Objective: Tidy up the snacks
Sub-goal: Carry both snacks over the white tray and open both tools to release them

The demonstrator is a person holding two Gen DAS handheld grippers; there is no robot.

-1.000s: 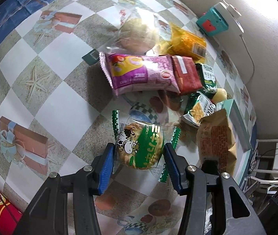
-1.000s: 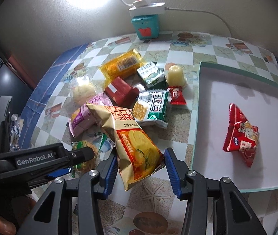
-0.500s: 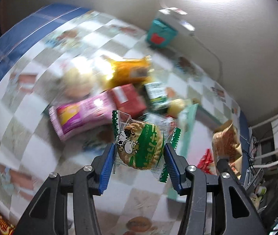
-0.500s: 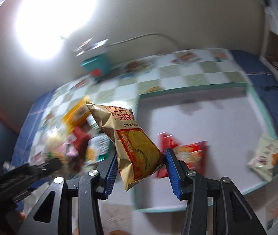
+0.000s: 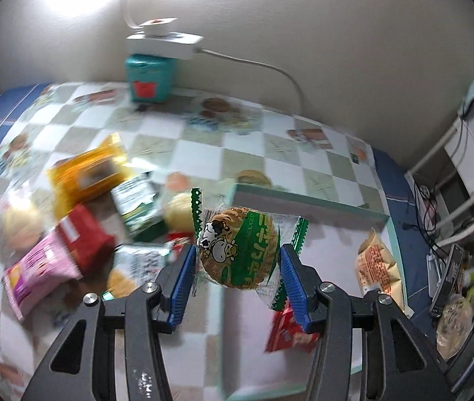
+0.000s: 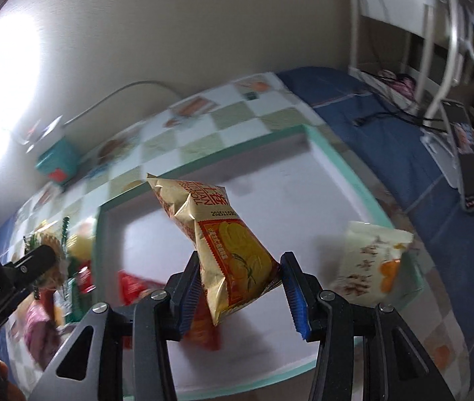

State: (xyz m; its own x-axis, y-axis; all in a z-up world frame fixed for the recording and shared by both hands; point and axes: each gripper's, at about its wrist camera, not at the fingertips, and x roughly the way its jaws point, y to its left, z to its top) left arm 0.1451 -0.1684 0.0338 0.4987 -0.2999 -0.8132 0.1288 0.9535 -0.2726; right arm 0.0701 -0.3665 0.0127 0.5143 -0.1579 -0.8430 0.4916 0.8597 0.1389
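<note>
Much of the loose snack pile [image 5: 80,220] on your left is smeared by motion: you can pick out a yellow packet, a red one, a pink one and green-and-white ones, but no print on them is legible. A red packet [image 5: 287,332] lying in the tray is half hidden behind the blue pad of your left tongs [image 5: 237,264], and in the right wrist view the same red packet is blurred and covered by the right tongs [image 6: 240,284]. A pale packet with orange print [image 6: 372,262] lies in the tray's far right corner, soft-edged from blur.

Your left tongs are closed on a round biscuit in a clear crinkly wrapper with green zigzag ends and a cartoon cow [image 5: 237,250], held in the air over the near left edge of the tray. Your right tongs pinch the lower end of a glossy gold chip bag with an orange panel [image 6: 216,237], which juts upward above the tray's white floor.

The tray [image 6: 347,170] is a shallow rectangle with a mint-green rim, resting on a worktop [image 5: 270,147] covered in shiny checked oilcloth
</note>
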